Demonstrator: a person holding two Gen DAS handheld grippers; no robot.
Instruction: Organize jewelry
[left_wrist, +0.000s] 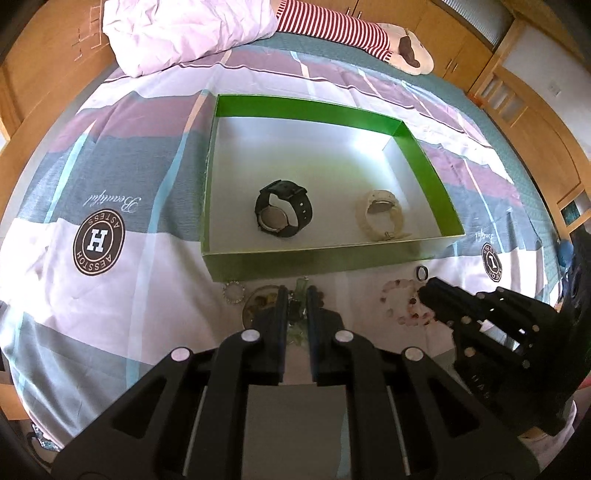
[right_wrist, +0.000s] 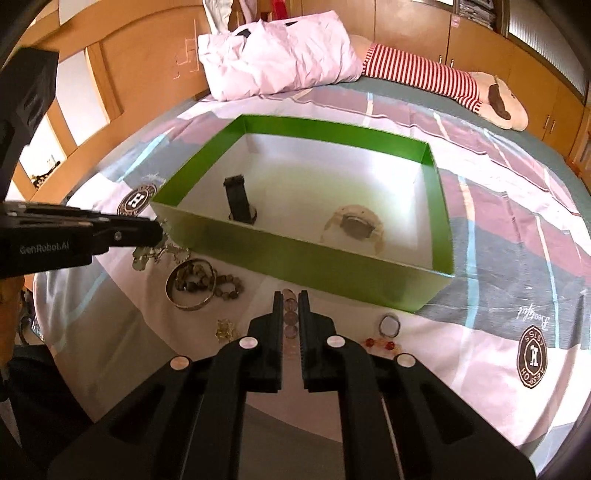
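Right gripper (right_wrist: 287, 314) is clamped on a pink bead bracelet (right_wrist: 290, 318); left gripper (left_wrist: 296, 306) is closed on a pale green chain (left_wrist: 300, 291). The green box (left_wrist: 258, 258) lies directly ahead of both, its long near wall crosswise, two watches inside.

Green box (left_wrist: 258, 256) holds black watch (left_wrist: 282, 210) and cream watch (left_wrist: 380, 214); bracelets (right_wrist: 192, 282) lie outside.
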